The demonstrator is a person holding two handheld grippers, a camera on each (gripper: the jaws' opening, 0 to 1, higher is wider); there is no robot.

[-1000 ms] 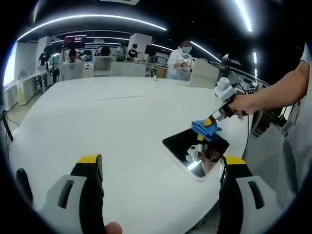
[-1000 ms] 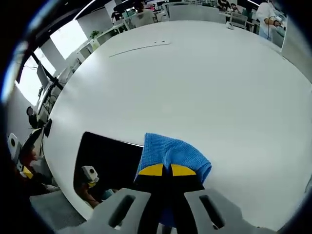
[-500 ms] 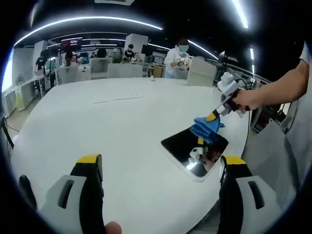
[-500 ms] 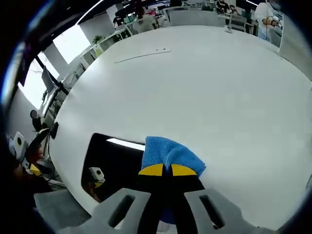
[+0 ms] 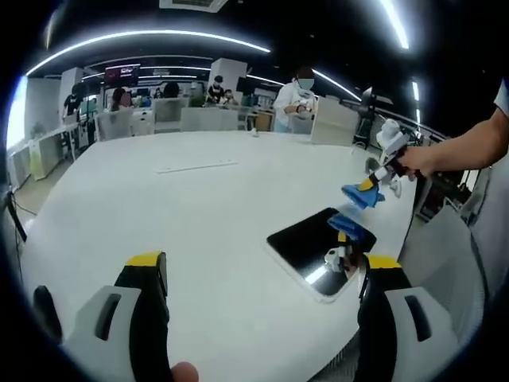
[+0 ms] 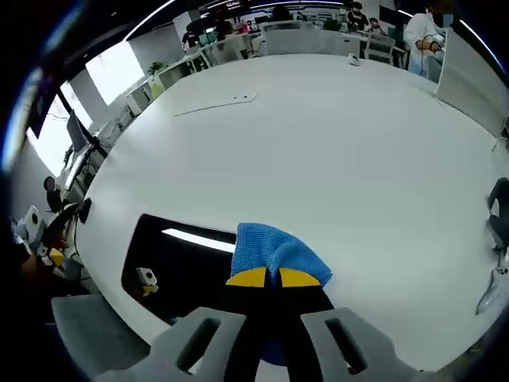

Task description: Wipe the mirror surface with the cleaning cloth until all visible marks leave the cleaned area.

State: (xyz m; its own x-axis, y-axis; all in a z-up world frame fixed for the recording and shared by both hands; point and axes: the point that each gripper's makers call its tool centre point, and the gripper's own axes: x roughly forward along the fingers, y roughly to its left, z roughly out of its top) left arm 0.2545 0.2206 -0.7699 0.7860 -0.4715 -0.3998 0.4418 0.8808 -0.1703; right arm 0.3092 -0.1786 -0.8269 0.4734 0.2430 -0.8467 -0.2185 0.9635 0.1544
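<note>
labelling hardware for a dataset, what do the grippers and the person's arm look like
Left gripper: two black jaws with yellow tips on light grey moulded housings. Right gripper: the same grey housings, black jaws and yellow tips. The person's arm is bare, with a short white sleeve at the edge.

In the right gripper view the cleaning cloth (image 6: 274,253) disappears at lower centre behind the right gripper's (image 6: 274,278) fingers (image 6: 248,278), and marks on the mirror (image 6: 179,263) are too small to tell.
</note>
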